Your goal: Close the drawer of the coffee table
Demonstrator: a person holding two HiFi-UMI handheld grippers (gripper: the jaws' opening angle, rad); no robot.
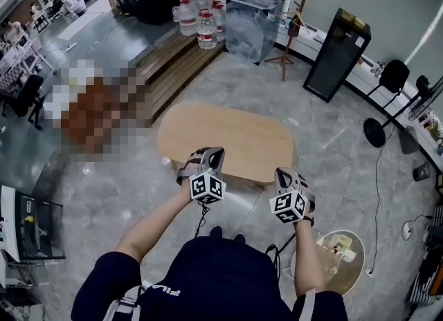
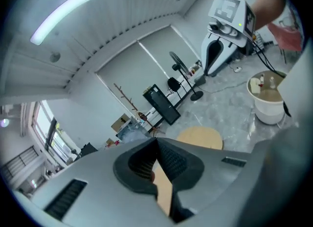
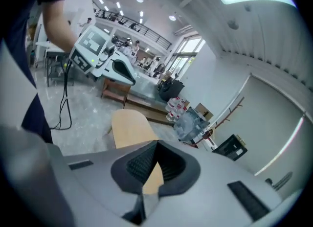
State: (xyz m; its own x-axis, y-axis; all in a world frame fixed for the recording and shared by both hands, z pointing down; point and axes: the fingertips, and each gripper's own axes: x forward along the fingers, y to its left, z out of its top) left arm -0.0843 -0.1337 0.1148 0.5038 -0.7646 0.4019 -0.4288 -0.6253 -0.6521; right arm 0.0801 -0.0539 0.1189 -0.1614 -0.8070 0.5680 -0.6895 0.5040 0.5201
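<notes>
We've got both claws held above the near edge of the low oval light-wood bench (image 1: 228, 136), which sits on the grey marbled floor (image 1: 332, 147) right in front of us. The left claw (image 1: 213, 153) and the right claw (image 1: 284, 173) are both clenched (nothing between the jaws).

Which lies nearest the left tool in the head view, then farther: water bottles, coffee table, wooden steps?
1. coffee table, just ahead of the left tool.
2. wooden steps, beyond the table, leftward.
3. water bottles, above the steps.
</notes>
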